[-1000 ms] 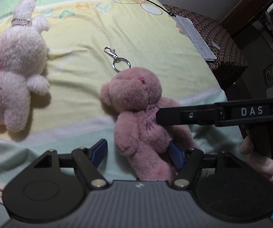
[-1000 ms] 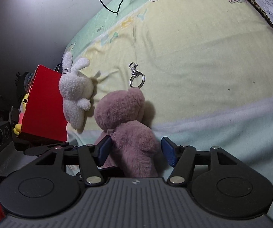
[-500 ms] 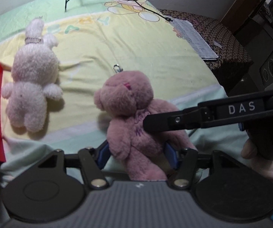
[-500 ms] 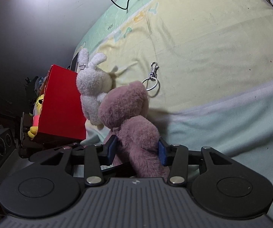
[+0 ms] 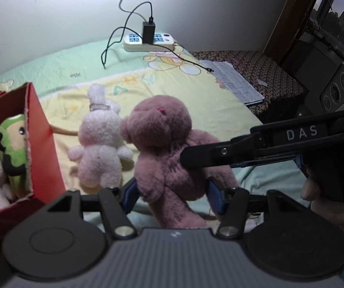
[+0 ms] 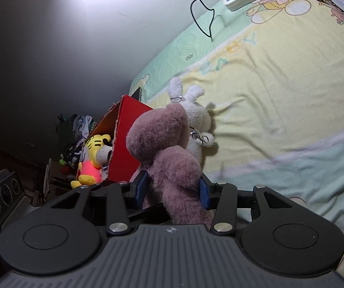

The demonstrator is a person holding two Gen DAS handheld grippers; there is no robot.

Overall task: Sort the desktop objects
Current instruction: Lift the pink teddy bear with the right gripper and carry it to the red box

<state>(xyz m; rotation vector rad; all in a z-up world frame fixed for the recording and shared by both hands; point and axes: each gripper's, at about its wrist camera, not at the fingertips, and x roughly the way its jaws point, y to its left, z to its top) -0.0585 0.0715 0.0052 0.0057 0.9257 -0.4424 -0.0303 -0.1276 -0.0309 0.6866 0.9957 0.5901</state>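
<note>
A pink plush bear (image 5: 162,144) hangs upright above the yellow-green sheet (image 5: 203,100), held from two sides. My left gripper (image 5: 173,194) is shut on its lower body, blue pads pressing into the fur. My right gripper (image 6: 172,190) is shut on the same bear (image 6: 162,148) from the other side; one of its black fingers (image 5: 243,148) crosses the bear's chest. The bear's keyring (image 6: 197,135) dangles behind its head. A white plush rabbit (image 5: 100,144) lies on the sheet just beyond. An open red box (image 5: 42,144) stands to the left.
The red box (image 6: 128,139) holds a green toy (image 5: 13,144), a yellow tiger (image 6: 95,153) and other plush. A power strip (image 5: 148,40) with charger and cable lies by the wall. Papers (image 5: 234,81) rest on a patterned surface at right. A hand (image 5: 327,204) grips the right tool.
Both grippers closed on the pink bear and lifted it off the sheet. The keyring left the sheet. The red box and its toys came into view on the left.
</note>
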